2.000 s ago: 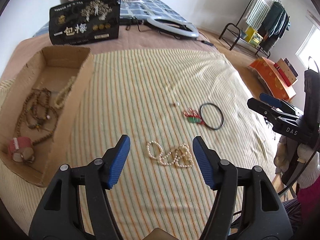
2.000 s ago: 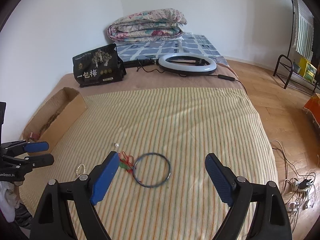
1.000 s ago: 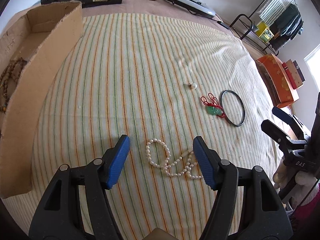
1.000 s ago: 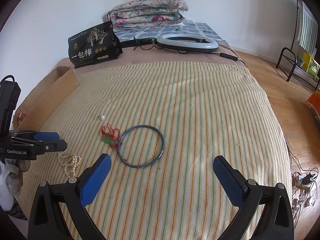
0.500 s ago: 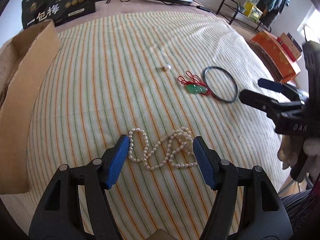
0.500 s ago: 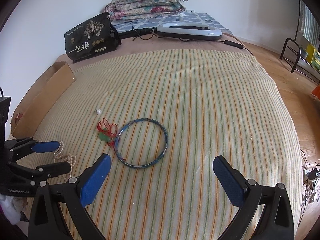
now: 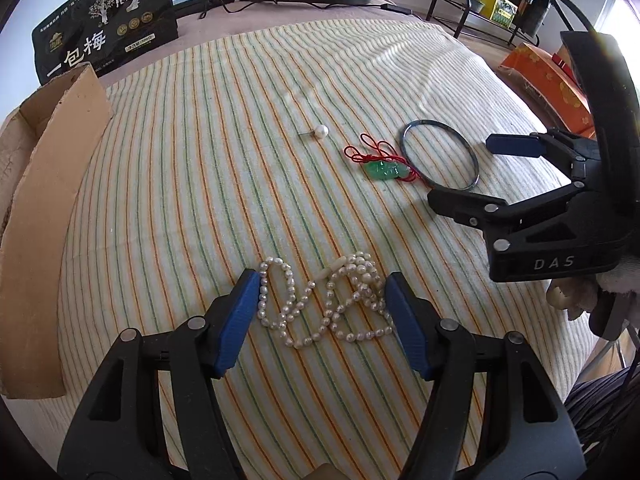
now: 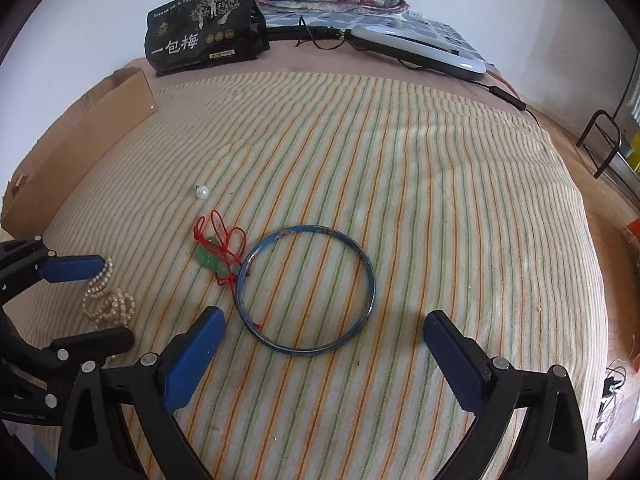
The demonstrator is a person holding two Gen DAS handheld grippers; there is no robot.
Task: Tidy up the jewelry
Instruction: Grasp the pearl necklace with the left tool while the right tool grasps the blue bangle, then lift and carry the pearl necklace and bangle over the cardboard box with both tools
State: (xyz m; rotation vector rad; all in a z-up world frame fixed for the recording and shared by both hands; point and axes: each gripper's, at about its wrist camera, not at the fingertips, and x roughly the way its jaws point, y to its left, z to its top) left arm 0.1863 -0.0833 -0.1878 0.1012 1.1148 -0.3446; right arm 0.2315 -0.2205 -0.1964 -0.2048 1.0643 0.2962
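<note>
The loose white pearl-bead necklace (image 7: 324, 300) lies in a tangle of loops on the striped yellow bedspread (image 7: 224, 160), near its front edge and toward the left, directly between the spread blue-padded fingers of the left gripper (image 7: 322, 310), whose jaws stand released with nothing yet held. It looks light, limp and slippery, likely to sag and slide once lifted, so the safest hold would be where several strands overlap at the right of the heap, pinching a bunch, not a single line of beads. The right gripper (image 8: 320, 354) is likewise released and empty, poised just in front of the thin dark-blue rigid bangle (image 8: 306, 290), which sits nearer the middle of the bedspread; being stiff and flat against soft cloth, its near rim seems the only place to nip, and it may skate away. Touching the bangle's left side is a small green jade pendant on red cord (image 8: 214, 254), and a single white pearl stud (image 7: 320, 132) lies just beyond. The open brown cardboard box (image 7: 48, 184) runs along the left edge, but its inside is hidden from both views, and whether the necklace's strands are knotted or only overlapped cannot be told.
</note>
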